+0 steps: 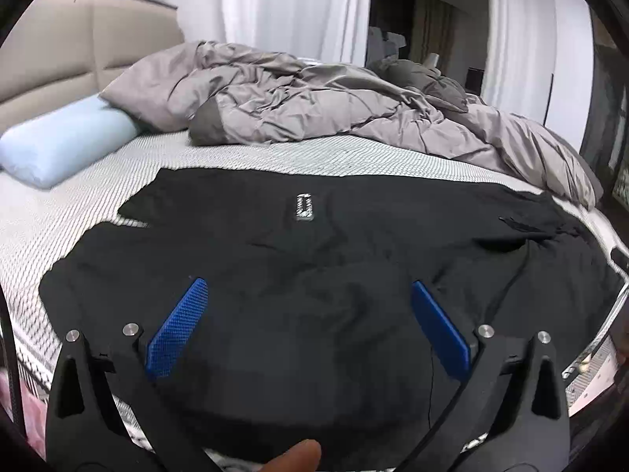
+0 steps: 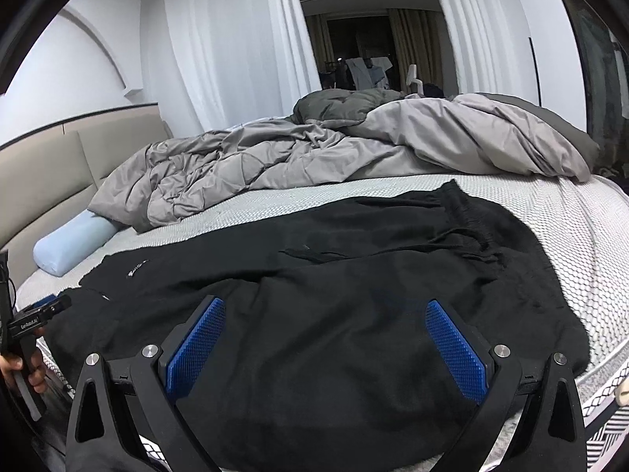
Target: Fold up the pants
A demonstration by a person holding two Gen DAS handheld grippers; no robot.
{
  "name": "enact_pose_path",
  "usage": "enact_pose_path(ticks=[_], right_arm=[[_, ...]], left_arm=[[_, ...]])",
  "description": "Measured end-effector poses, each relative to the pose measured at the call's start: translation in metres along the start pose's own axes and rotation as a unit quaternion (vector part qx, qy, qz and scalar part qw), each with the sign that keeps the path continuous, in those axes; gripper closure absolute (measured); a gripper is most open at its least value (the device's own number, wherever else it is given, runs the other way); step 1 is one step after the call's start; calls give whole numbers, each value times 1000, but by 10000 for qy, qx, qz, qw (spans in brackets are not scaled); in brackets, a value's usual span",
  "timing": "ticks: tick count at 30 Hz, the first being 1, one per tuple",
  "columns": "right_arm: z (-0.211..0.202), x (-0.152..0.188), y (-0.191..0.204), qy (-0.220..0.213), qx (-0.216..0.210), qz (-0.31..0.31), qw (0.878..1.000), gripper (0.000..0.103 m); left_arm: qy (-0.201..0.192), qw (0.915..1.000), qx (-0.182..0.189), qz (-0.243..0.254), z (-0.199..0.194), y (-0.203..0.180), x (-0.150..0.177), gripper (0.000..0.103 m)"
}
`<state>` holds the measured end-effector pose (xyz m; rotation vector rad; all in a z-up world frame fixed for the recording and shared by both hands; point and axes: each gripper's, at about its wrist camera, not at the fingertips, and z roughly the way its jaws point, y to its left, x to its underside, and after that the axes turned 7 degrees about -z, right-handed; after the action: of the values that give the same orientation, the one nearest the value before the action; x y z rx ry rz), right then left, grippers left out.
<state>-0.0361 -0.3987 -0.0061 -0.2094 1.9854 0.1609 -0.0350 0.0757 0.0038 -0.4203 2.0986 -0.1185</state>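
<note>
Here, one pair of black pants (image 1: pixel 314 275), spread flat across the near side of a bed's white honeycomb-patterned mattress (image 1: pixel 275 153), waistband with drawstring toward the right end. A small white woven label (image 1: pixel 304 207) is sewn on the fabric; its characters are too blurred to read. Left gripper (image 1: pixel 306 306): blue textured pads, jaws spread wide, empty, poised over the pants. Right gripper (image 2: pixel 326 330): same build, jaws likewise wide apart, holding nothing, over the waist half. In the right wrist view the left gripper's black body carries white lettering, too small to read. Behind the pants: rumpled grey duvet (image 2: pixel 314 157), pale blue pillow (image 1: pixel 59 149), beige padded headboard (image 1: pixel 59 47), white curtains (image 2: pixel 220 47).
</note>
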Motion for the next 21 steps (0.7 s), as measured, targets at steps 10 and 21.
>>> enact_pose_path(ticks=[10, 21], right_arm=[[-16, 19, -70, 206, 271, 1080, 9936, 0], [-23, 20, -79, 137, 318, 1167, 9926, 0]], left_arm=[[419, 9877, -621, -1374, -23, 109, 7, 1], [895, 9706, -488, -2179, -28, 182, 47, 25]])
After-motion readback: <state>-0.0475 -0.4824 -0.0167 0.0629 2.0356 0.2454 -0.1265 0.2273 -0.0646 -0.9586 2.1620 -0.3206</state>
